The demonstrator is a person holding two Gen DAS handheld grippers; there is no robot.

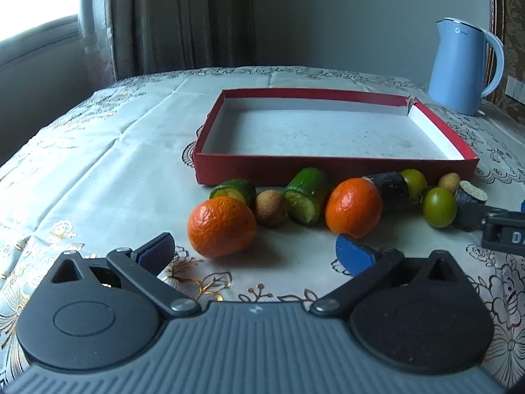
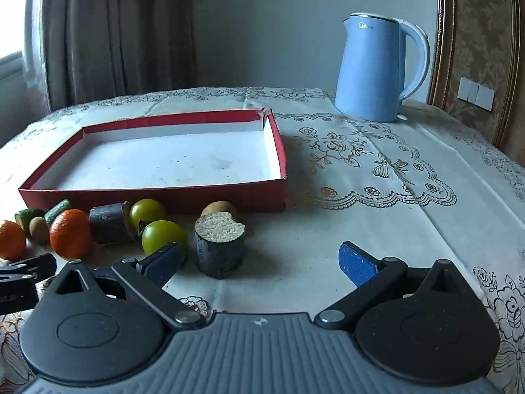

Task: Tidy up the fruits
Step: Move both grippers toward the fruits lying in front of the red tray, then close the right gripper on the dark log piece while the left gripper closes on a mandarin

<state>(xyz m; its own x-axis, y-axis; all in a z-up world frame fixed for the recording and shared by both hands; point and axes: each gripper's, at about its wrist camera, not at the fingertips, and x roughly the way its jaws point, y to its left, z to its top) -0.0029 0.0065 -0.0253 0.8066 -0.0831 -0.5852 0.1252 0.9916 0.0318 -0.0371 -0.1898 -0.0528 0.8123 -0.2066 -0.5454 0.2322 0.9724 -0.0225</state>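
Observation:
A shallow red box (image 1: 331, 172) (image 2: 154, 197) with a white inside lies on the table with nothing in it. In front of it lies a row of fruit: two oranges (image 1: 221, 226) (image 1: 354, 210), two green cut pieces (image 1: 306, 195), two green round fruits (image 1: 439, 207) (image 2: 162, 236), small brown fruits (image 1: 270, 207) and two dark cut stalks (image 1: 392, 190) (image 2: 220, 246). My left gripper (image 1: 256, 251) is open, just short of the near orange. My right gripper (image 2: 259, 261) is open, with the upright dark stalk between its fingers' line, a little ahead.
A blue electric kettle (image 1: 462, 65) (image 2: 377, 69) stands at the back right of the table. A floral tablecloth (image 2: 377, 177) covers the table. Curtains hang behind. The right gripper's side shows in the left wrist view (image 1: 502, 233).

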